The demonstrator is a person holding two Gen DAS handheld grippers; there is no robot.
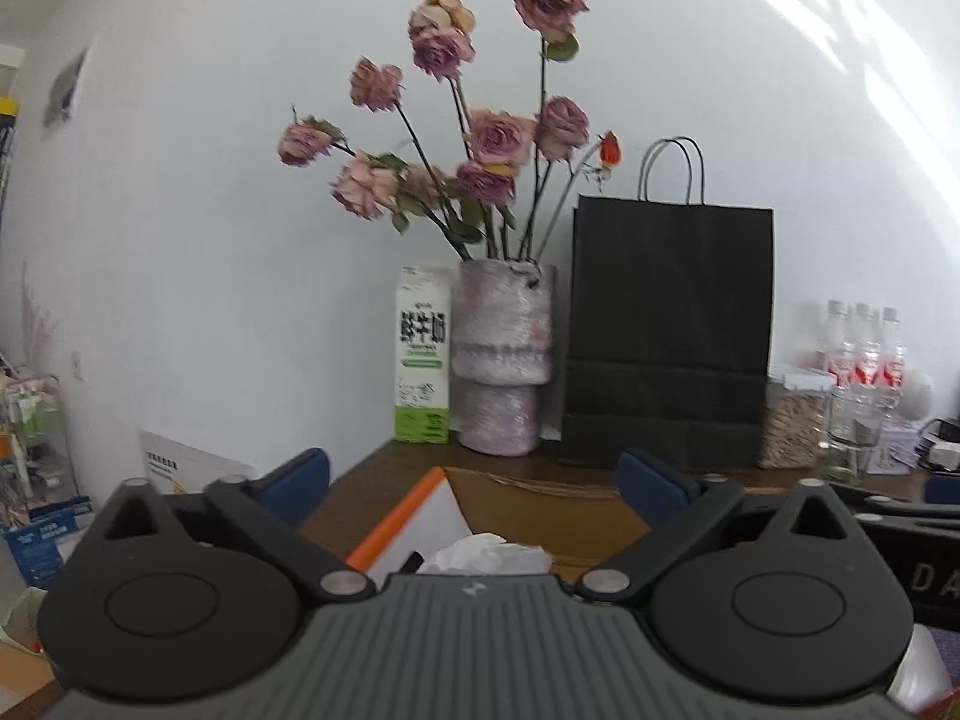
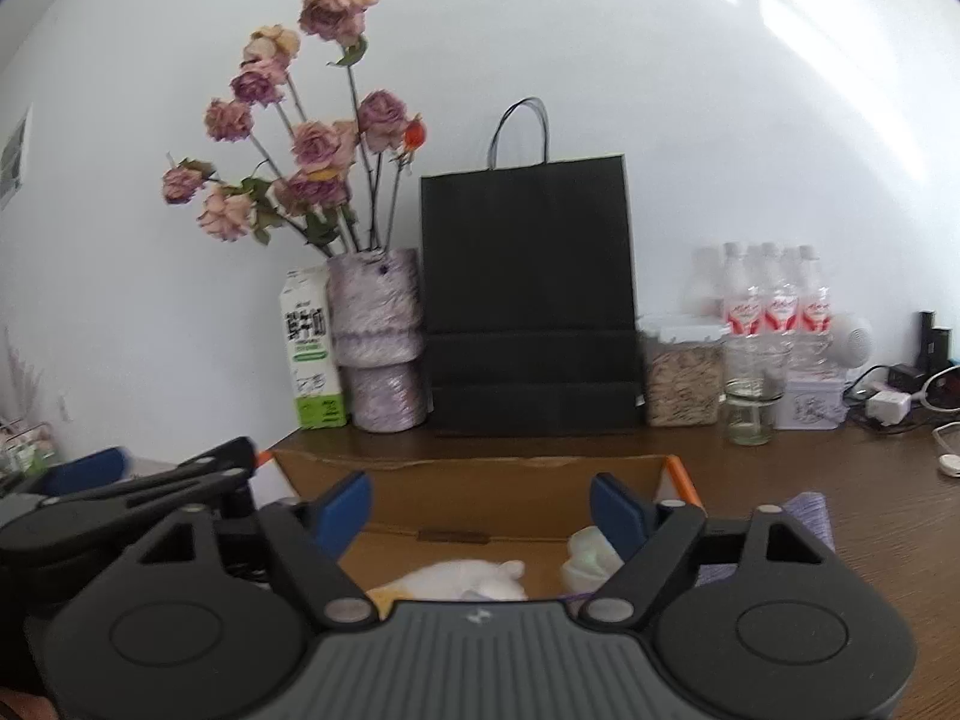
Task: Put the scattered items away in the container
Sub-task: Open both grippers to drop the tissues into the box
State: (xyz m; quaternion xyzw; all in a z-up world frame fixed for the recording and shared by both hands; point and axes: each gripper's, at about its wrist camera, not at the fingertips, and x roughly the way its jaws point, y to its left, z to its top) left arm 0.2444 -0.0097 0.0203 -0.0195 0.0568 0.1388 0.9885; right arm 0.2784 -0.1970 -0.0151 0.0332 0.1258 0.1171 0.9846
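- Left gripper (image 1: pixel 474 483): spread wide, nothing between the blue pads, hovering over the left end of the cardboard box (image 1: pixel 540 507) with its orange-edged flap (image 1: pixel 399 519).
- In the box, just under that gripper: crumpled white tissue (image 1: pixel 486 549), already inside.
- Right gripper (image 2: pixel 480 507): also wide and empty, poised over the same box's middle to right; white soft item (image 2: pixel 462 579) and a pale bag-like lump (image 2: pixel 591 555) lying below, inside the walls.
- Near right, outside the box wall: a purple cloth-like piece (image 2: pixel 810 516) on the wooden table (image 2: pixel 840 480), probably still to be gathered.
- Risks: the two grippers sit close together, so a careless swing toward the right could knock them together; a low sweep could catch the orange flap and shift the box.
- Far edge crowded: milk carton (image 2: pixel 312 360), vase of dried roses (image 2: pixel 378 342), black paper bag (image 2: pixel 528 300), jars and bottles (image 2: pixel 774 300); tall reach forward could topple these.
- Open room: bare table to the right of the box; left side ends at the table edge, little margin there.
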